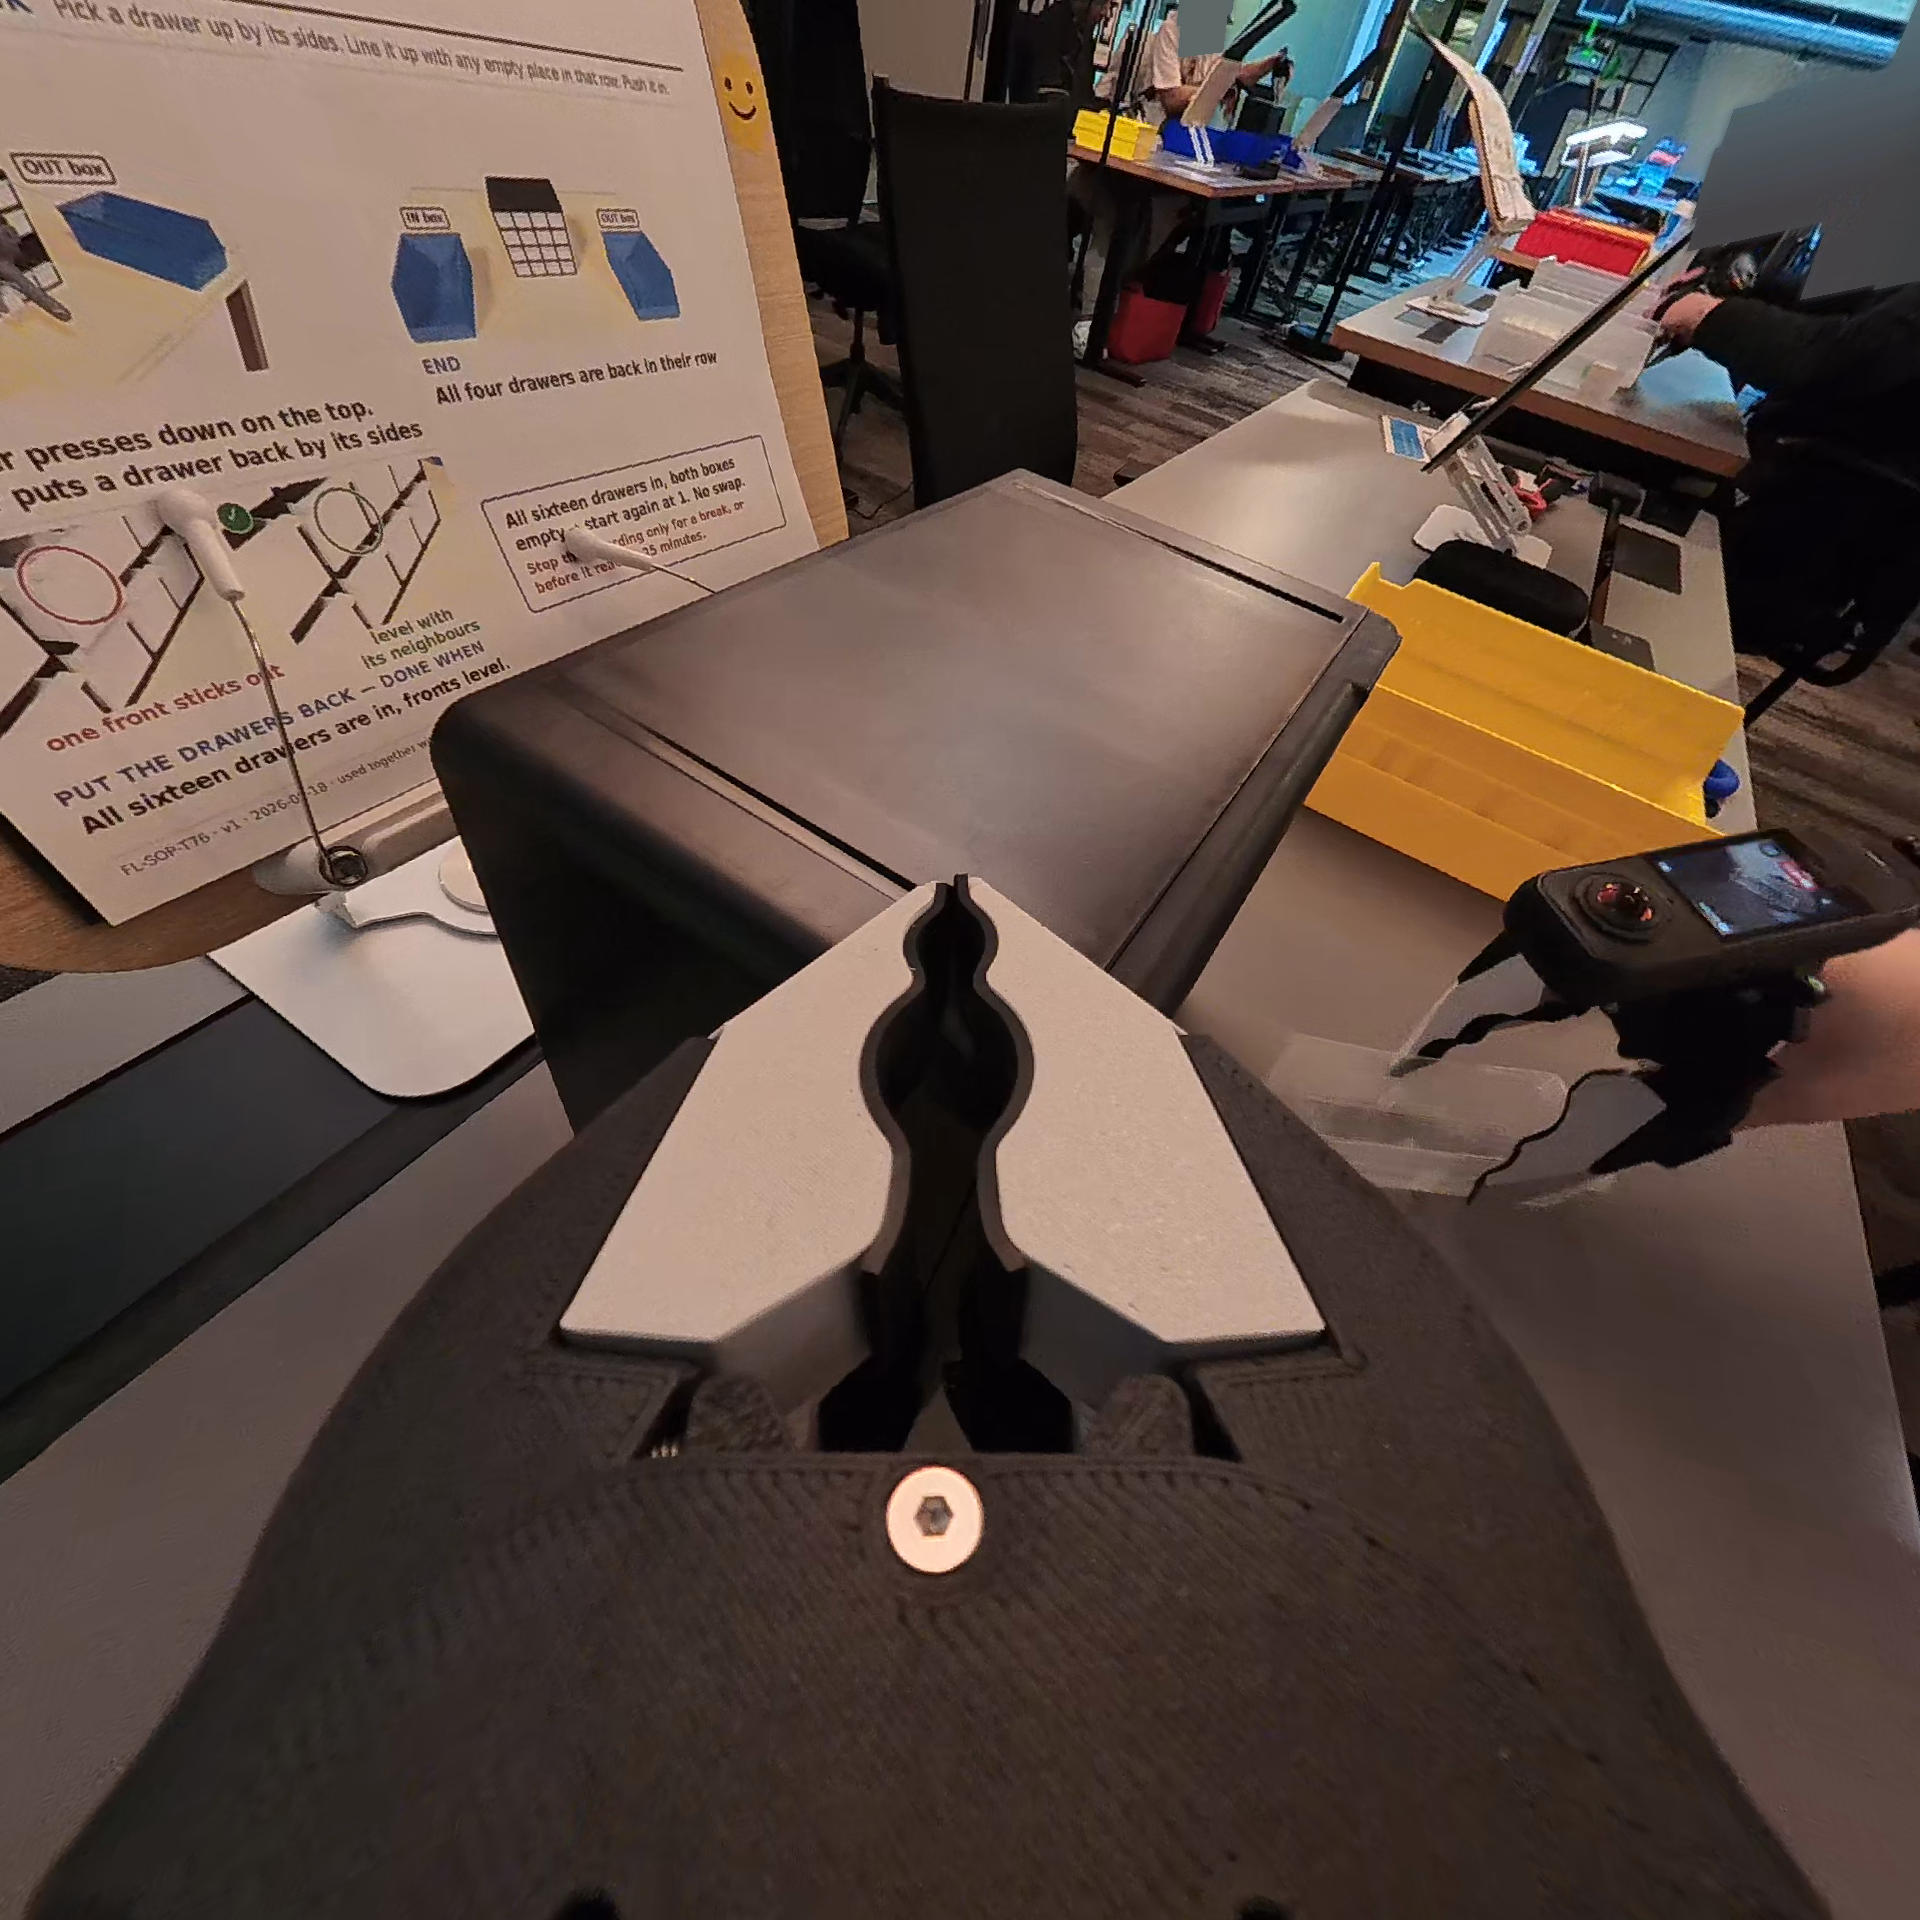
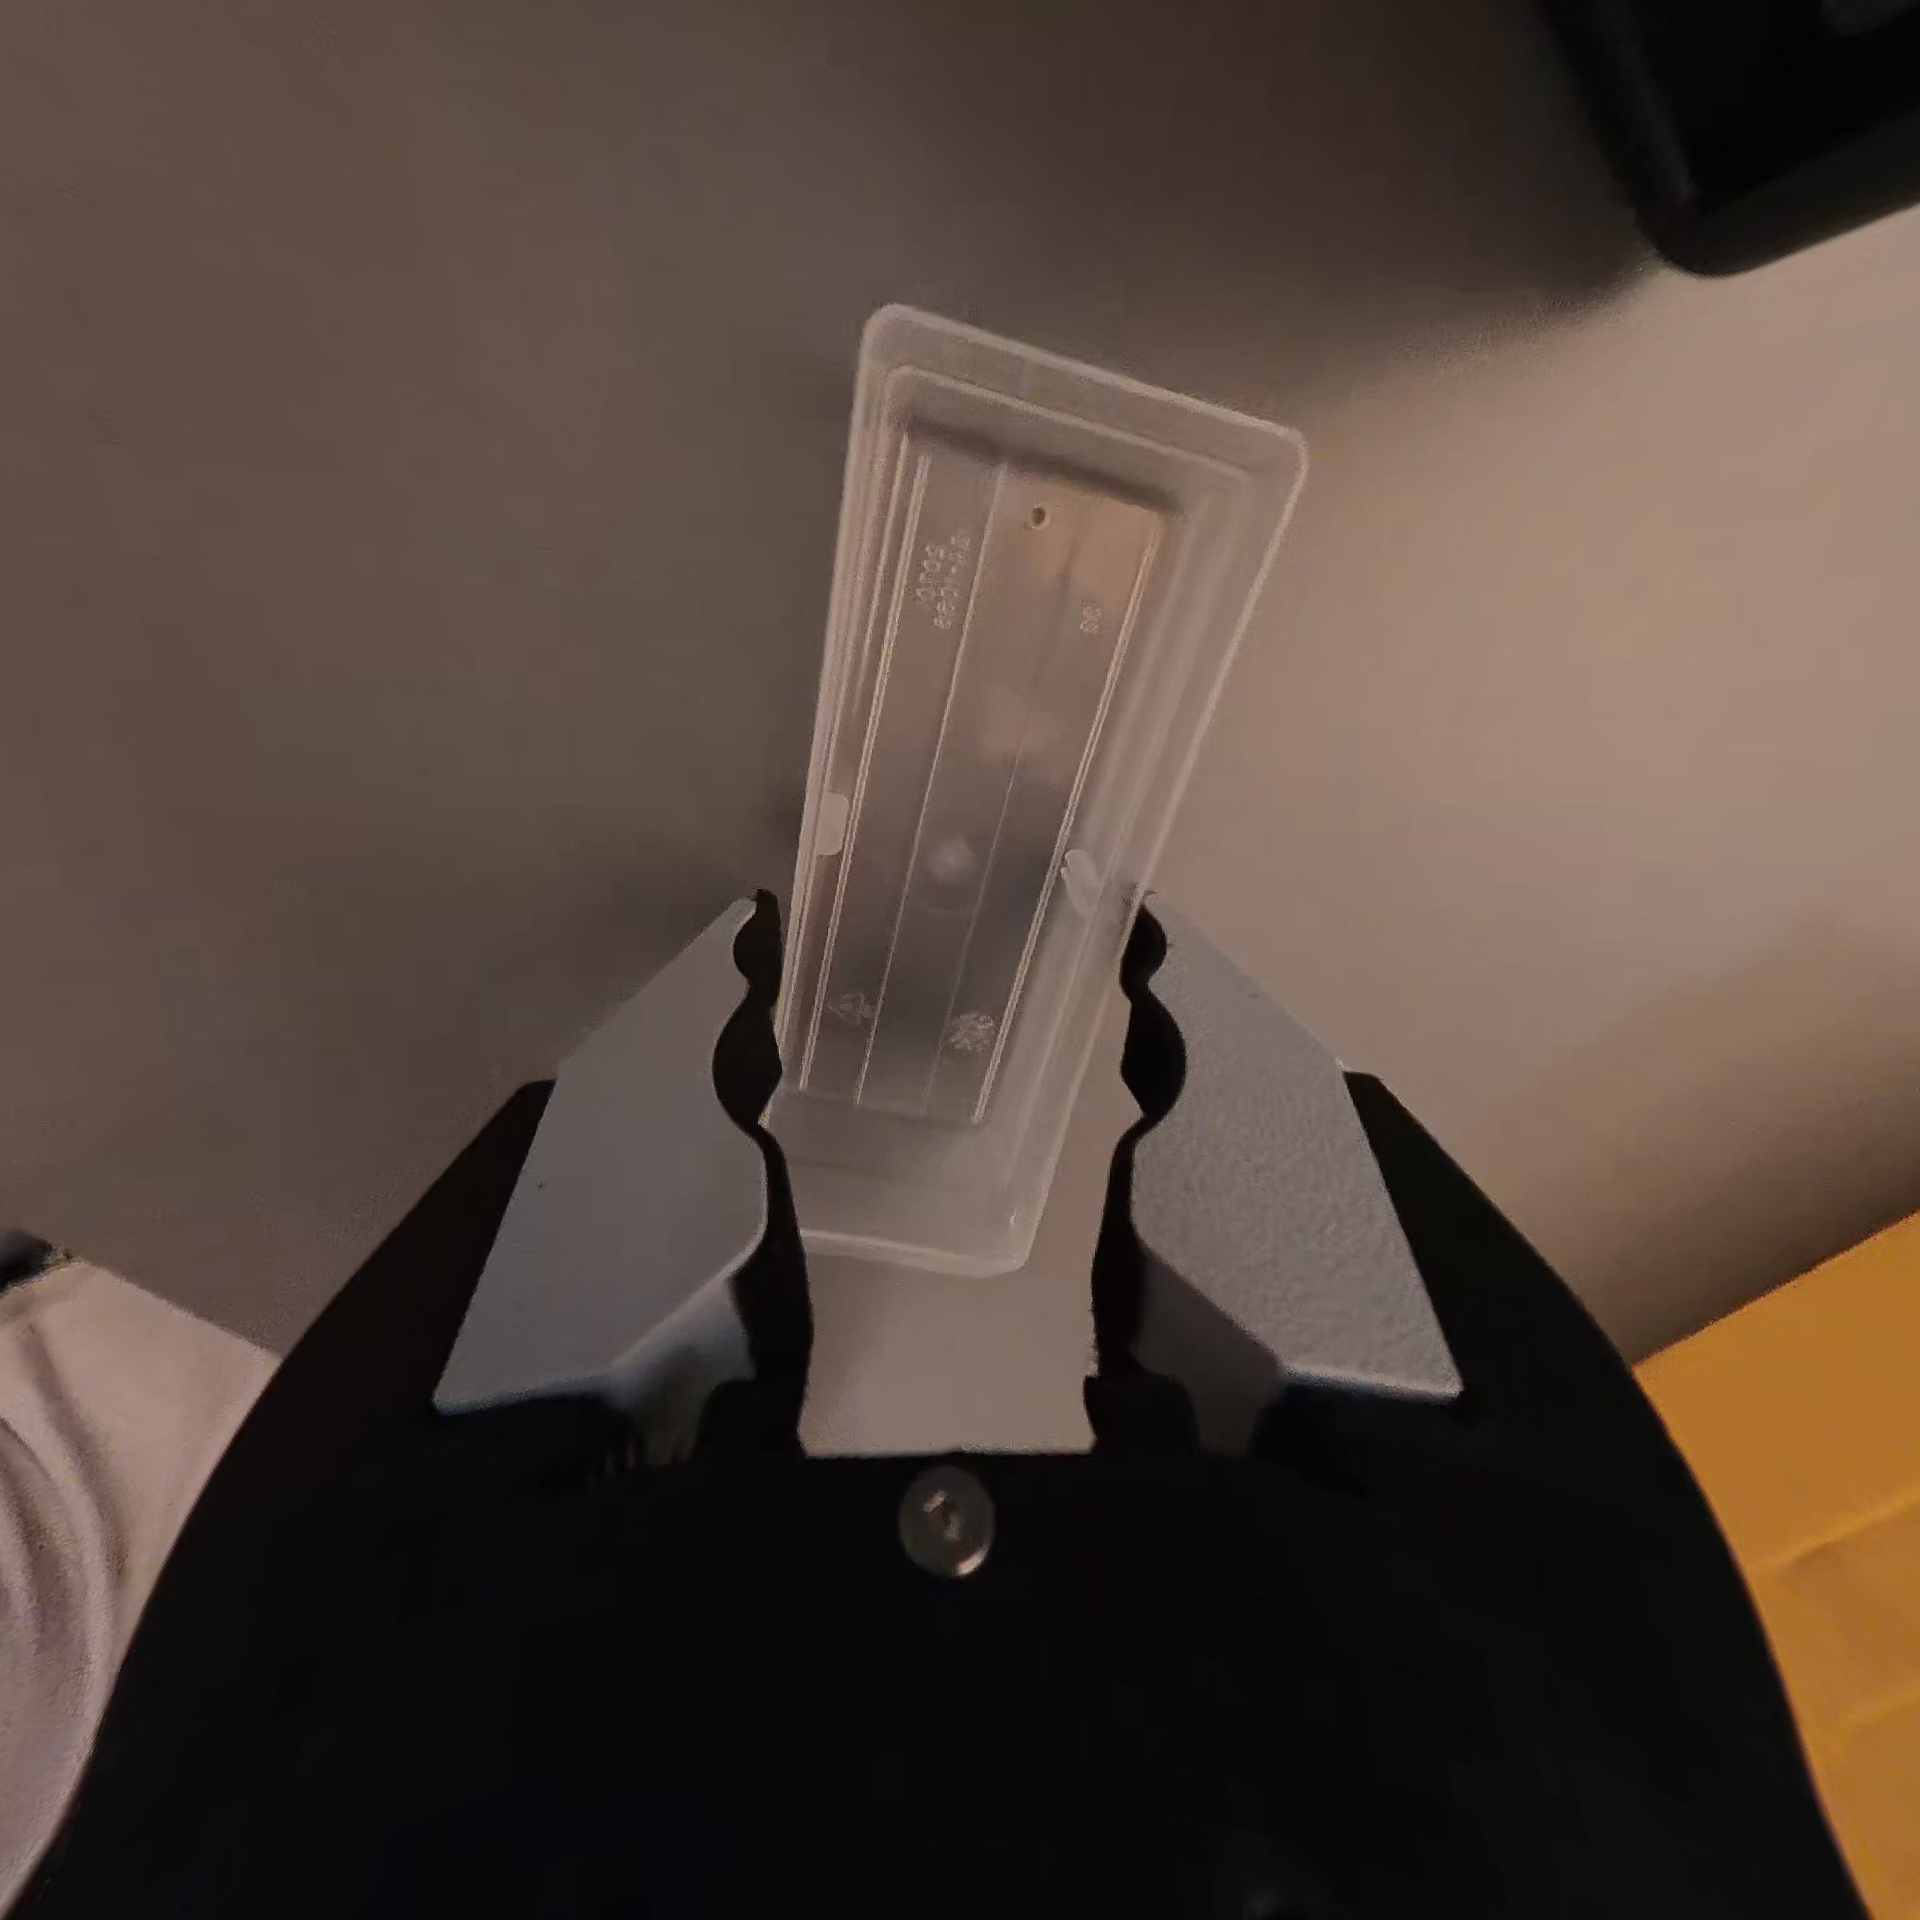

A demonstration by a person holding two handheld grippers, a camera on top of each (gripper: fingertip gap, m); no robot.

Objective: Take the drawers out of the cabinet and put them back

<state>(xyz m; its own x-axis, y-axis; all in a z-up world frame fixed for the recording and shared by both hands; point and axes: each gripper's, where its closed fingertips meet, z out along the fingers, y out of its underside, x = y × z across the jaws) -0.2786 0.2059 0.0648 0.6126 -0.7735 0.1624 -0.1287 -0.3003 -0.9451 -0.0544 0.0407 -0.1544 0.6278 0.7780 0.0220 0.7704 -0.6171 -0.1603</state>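
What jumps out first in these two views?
The clear plastic drawer lying on the grey table, straddled at its near end by the open right gripper. In the left wrist view, the shut left gripper sits over the black cabinet, with a yellow bin to its right.

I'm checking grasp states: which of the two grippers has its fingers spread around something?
The right gripper: its grey fingers stand apart on either side of a clear plastic drawer. The left gripper is closed, empty, over the black cabinet.
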